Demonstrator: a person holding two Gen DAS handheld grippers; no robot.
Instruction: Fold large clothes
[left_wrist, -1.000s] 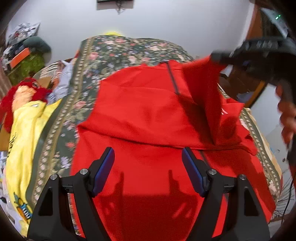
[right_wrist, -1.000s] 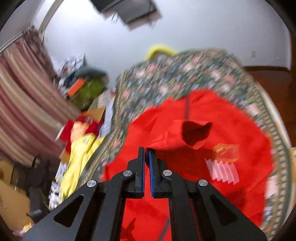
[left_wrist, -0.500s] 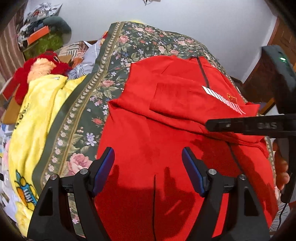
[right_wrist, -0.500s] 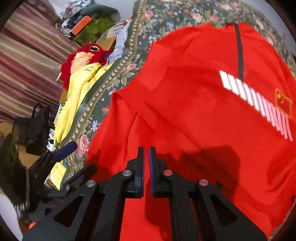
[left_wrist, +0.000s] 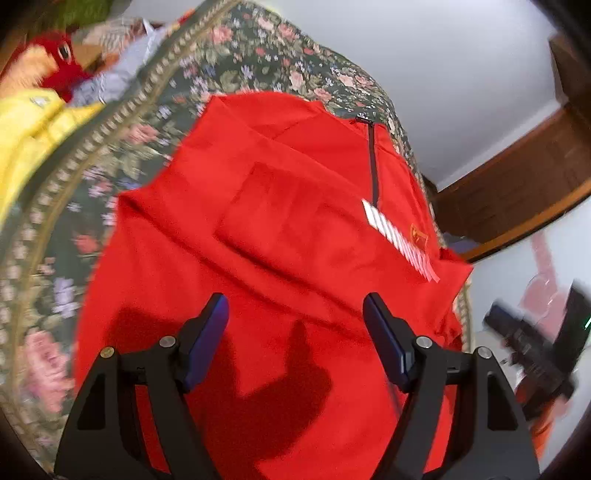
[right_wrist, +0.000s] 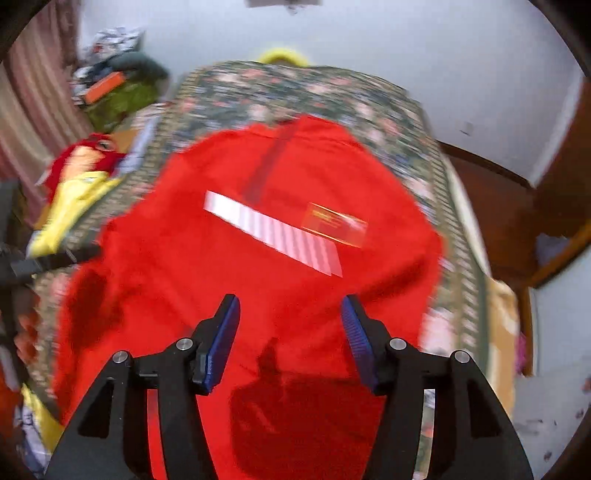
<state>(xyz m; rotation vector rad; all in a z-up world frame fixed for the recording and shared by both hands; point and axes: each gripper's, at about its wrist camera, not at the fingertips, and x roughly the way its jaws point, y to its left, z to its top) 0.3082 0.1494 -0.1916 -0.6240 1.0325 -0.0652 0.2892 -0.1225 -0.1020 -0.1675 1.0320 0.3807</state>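
Red jacket (left_wrist: 280, 236) lies spread on the bed, over a flowered bedspread (left_wrist: 122, 155), with a sleeve already folded in across its chest and the zip (left_wrist: 373, 162) running up toward the collar. White stripes (left_wrist: 399, 240) and a small badge show on the breast.

On the left side, the left tool (left_wrist: 295, 328) hangs above the lower part of the jacket, its blue pads well apart and nothing between them. On the right, the right tool (right_wrist: 290, 332) has just been opening; its pads also stand apart over the hem end, gripping no cloth.

Judging by this, the sleeve fold is done and the step in hand is the reach for the bottom edge. The next move likely calls for both tools to come down on the near hem, one at each corner, pinch it, and carry it up toward the collar.

Left of the bed lie a yellow cloth (left_wrist: 26, 140) and a red plush toy (left_wrist: 51, 62); a plain pale wall (right_wrist: 369, 37) stands behind, and dark wooden furniture (left_wrist: 517, 192) at the right.
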